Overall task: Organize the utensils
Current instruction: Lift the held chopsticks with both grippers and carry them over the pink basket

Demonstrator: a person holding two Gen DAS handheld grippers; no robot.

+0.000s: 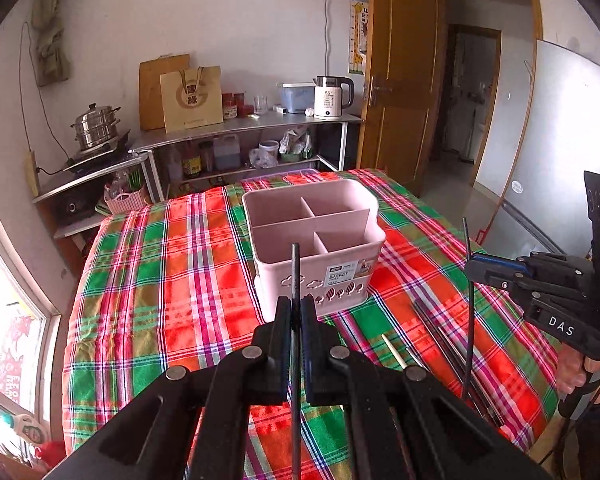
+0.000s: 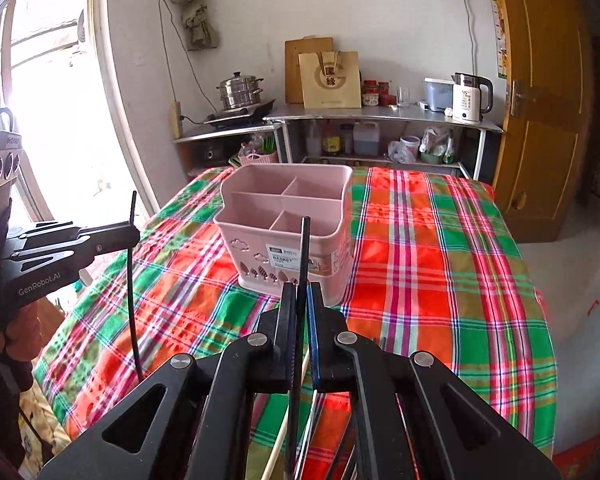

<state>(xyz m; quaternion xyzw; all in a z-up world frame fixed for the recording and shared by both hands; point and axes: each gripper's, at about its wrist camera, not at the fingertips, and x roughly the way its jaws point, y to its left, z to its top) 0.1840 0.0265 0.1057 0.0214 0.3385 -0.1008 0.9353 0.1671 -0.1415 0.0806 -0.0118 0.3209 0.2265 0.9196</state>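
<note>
Both grippers hold a black chopstick above the plaid worktop.
The left gripper and right gripper each have fingers clenched on an upright chopstick; the pink basket stands at twelve o'clock, spare chopsticks lying at four o'clock.

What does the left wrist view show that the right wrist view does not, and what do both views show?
Only the left wrist view shows the grey refrigerator, the hallway behind the open door, and the right gripper shut on a black chopstick.

Only the right wrist view shows the bright window and the left gripper shut on its own black chopstick.

Both show the pink basket, empty, on the plaid tablecloth, the white kettle and loose chopsticks lying near the cameras.
</note>
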